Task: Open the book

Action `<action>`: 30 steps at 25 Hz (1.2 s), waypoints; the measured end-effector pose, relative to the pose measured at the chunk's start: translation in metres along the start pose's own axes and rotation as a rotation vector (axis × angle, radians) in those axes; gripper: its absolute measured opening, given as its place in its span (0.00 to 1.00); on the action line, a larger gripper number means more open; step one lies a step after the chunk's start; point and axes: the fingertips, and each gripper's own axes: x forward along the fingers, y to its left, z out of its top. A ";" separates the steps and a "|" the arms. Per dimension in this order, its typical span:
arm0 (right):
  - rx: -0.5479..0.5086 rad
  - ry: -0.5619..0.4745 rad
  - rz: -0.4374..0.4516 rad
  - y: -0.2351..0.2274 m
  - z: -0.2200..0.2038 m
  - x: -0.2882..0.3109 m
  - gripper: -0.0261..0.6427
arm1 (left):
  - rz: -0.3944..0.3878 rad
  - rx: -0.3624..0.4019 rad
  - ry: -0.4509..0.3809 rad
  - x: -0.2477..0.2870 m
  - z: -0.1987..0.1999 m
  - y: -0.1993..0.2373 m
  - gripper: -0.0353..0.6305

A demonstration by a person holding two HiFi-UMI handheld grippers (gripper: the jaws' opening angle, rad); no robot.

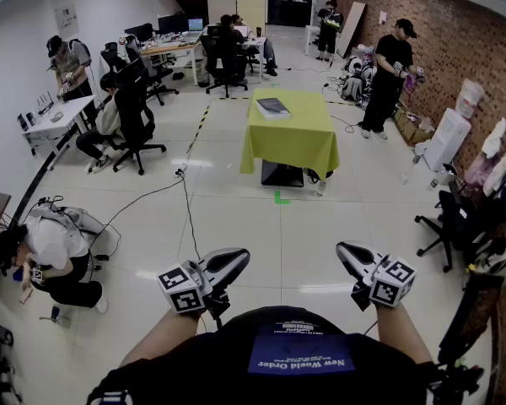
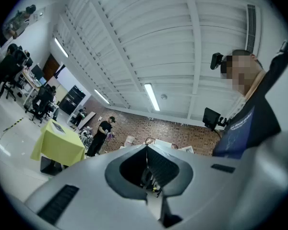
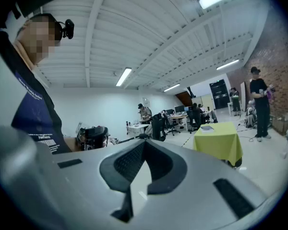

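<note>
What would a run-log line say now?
book on yellow table, untouched | left hand-held gripper shut | right hand-held gripper shut

Bright, even light comes from ceiling tube lamps (image 2: 151,96) above the left gripper (image 2: 146,148), with glare on the glossy floor (image 1: 319,289). Fisheye curving and dark corners frame every view.

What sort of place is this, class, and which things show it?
Probably an open-plan office or lab workspace: desks with monitors, office chairs, and a yellow-clothed table holding a book.
</note>
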 end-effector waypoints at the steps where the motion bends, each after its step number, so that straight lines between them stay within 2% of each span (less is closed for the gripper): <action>1: -0.001 0.001 -0.005 0.002 0.000 0.006 0.02 | 0.000 0.004 0.005 -0.006 0.002 0.005 0.06; 7: -0.012 0.022 -0.019 0.008 -0.003 0.044 0.02 | 0.009 -0.009 0.009 -0.032 0.015 0.043 0.06; 13: -0.005 0.041 -0.019 -0.025 -0.008 0.058 0.02 | 0.015 -0.036 0.019 -0.011 0.012 0.073 0.06; 16: 0.012 0.033 0.003 -0.055 -0.008 0.070 0.02 | 0.034 -0.035 0.032 0.009 0.012 0.090 0.06; 20: 0.021 0.015 0.074 -0.107 0.005 0.090 0.02 | 0.085 -0.002 0.041 0.053 0.022 0.119 0.06; 25: -0.035 0.034 0.160 -0.181 0.035 0.115 0.02 | 0.139 0.005 0.013 0.125 0.038 0.158 0.06; 30: -0.057 0.009 0.225 -0.250 0.053 0.127 0.02 | 0.175 -0.011 -0.046 0.188 0.041 0.189 0.06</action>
